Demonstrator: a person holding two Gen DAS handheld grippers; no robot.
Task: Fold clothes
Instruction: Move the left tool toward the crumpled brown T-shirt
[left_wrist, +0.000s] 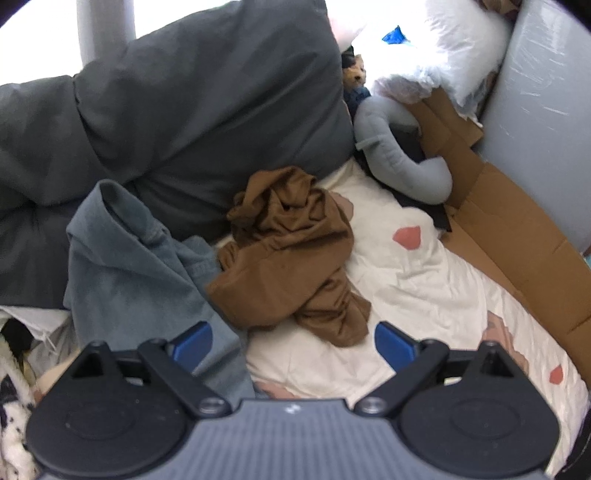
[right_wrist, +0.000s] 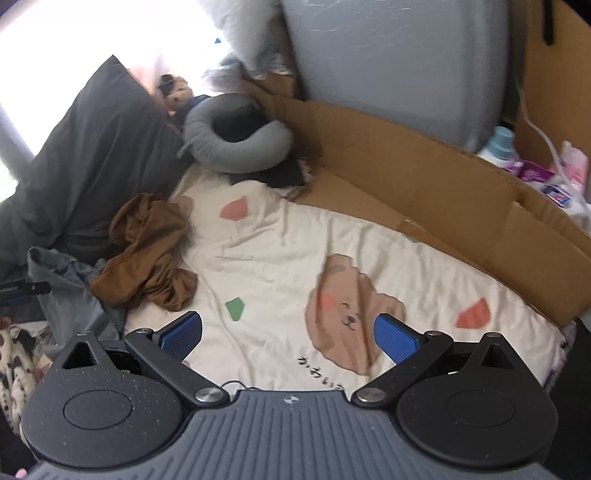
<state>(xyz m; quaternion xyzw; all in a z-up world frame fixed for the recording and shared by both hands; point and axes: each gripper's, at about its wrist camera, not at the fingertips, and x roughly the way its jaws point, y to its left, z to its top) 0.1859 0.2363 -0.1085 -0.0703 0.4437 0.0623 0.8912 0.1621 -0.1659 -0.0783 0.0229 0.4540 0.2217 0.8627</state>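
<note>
Risk: brown garment (left_wrist: 291, 251) lies crumpled on the cream bedsheet (left_wrist: 424, 280), overlapping the blue-grey garment (left_wrist: 129, 266), so your pinch may lift both, or only a loose fold | left gripper (left_wrist: 293, 345): spread wide, empty, just short of the brown hem | right gripper (right_wrist: 288, 338): spread wide, empty, over bare sheet, brown garment to its left

I see a brown shirt (left_wrist: 291, 254) beside blue-grey jeans (left_wrist: 140, 273), on a cream blanket (right_wrist: 280, 258) printed with a tan bear and coral, green patches; dark grey pillow (left_wrist: 207, 103) upper left.
</note>
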